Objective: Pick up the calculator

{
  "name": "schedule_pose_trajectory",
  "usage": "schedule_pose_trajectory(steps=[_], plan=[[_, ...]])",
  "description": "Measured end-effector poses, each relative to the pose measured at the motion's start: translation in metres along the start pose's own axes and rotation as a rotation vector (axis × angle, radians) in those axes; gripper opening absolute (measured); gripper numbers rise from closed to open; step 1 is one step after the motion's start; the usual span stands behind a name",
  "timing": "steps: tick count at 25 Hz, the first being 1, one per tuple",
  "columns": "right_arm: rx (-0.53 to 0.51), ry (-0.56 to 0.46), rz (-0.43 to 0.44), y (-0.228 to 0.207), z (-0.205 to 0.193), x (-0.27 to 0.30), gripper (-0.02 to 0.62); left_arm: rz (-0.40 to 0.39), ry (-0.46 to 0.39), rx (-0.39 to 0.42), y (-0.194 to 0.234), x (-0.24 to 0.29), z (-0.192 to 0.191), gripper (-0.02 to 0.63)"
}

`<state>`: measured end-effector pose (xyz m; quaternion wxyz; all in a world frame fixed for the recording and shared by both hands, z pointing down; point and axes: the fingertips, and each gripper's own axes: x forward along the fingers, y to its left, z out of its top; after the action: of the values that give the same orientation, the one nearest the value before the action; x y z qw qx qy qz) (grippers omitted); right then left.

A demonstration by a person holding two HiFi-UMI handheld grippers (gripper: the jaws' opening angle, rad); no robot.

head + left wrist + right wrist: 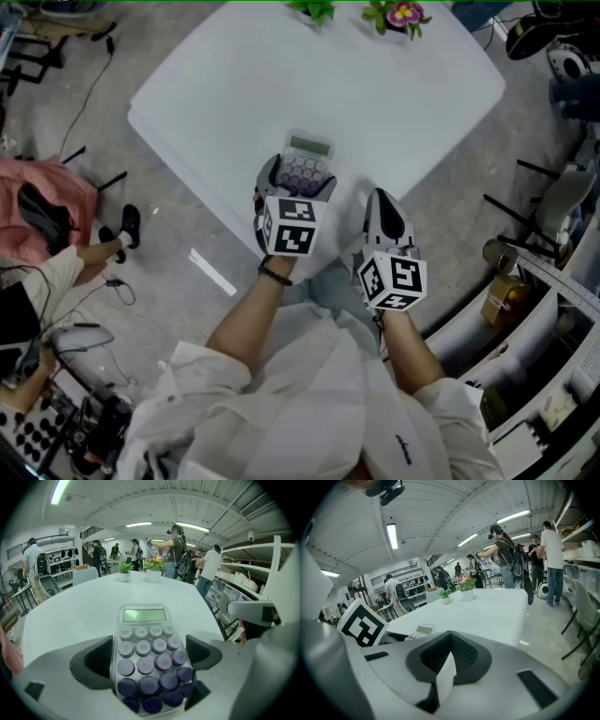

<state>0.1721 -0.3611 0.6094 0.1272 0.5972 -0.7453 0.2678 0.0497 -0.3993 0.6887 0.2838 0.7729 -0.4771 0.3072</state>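
A calculator (309, 150) with purple keys and a green display lies near the front edge of the white table (234, 84). My left gripper (298, 178) straddles its near half, with a jaw against each long side. In the left gripper view the calculator (144, 616) fills the gap between the dark pads (96, 660), and the left gripper (149, 660) is shut on it. To the right, my right gripper (382, 199) hovers over the table edge, shut, nothing held. The right gripper view shows the right gripper (449, 641) with jaws pressed together and the calculator (423, 630) off to the left.
Two small potted plants (314, 9) (401, 14) stand at the table's far edge. A seated person's legs (94, 253) and cables lie on the floor at left. Shelving and chairs (553, 206) crowd the right. Several people stand beyond the table (178, 550).
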Motion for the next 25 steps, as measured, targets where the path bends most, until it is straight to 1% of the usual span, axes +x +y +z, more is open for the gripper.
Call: schedule_pose_trajectory(steps=[6, 12, 17, 25], plan=[[-0.003, -0.018, -0.006, 0.003, 0.006, -0.003, 0.017, -0.019, -0.061, -0.011, 0.001, -0.015, 0.020, 0.491], [-0.005, -0.063, -0.017, 0.004, 0.026, -0.012, 0.017, -0.030, -0.130, -0.016, 0.001, -0.037, 0.042, 0.491], [-0.009, -0.119, -0.035, 0.002, 0.052, -0.022, 0.017, -0.041, -0.209, -0.005, 0.002, -0.064, 0.070, 0.491], [-0.040, -0.241, -0.061, -0.003, 0.109, -0.050, 0.017, -0.049, -0.360, 0.033, -0.003, -0.124, 0.123, 0.491]])
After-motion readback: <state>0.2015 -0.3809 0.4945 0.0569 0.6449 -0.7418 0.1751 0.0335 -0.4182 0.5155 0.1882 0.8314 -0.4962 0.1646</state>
